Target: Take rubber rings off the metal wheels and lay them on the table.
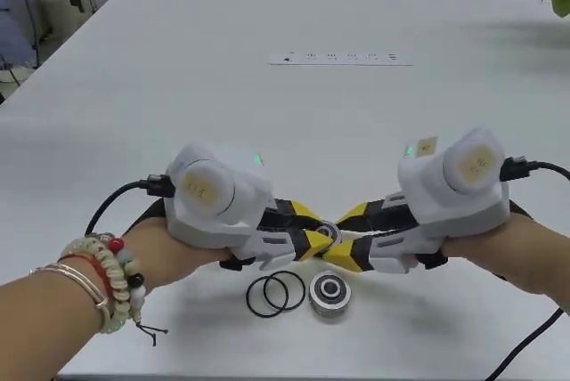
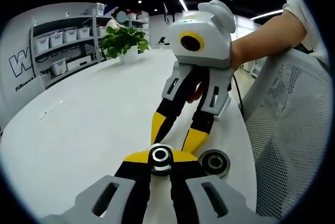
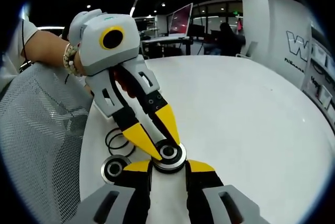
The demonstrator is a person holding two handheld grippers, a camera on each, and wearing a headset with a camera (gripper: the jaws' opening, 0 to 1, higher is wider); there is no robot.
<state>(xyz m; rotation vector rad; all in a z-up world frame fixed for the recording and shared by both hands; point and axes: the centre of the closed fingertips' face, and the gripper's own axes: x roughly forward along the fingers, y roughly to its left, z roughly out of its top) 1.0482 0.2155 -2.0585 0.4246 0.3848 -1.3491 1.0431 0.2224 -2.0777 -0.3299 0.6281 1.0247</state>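
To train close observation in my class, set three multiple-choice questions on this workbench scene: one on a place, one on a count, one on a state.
1. Where do the loose rubber rings lie?
A. On the table, beside a metal wheel
B. In a tray
C. In a gripper's fingers

2. How many loose rings are there?
A. One
B. Two
C. Four

3. How is the raised wheel held?
A. It lies untouched
B. Both grippers clamp it
C. One gripper holds it

Answers:
1. A: the rings rest on the tabletop next to that wheel.
2. B: two black hoops overlap.
3. B: the left gripper and right gripper both close on it.
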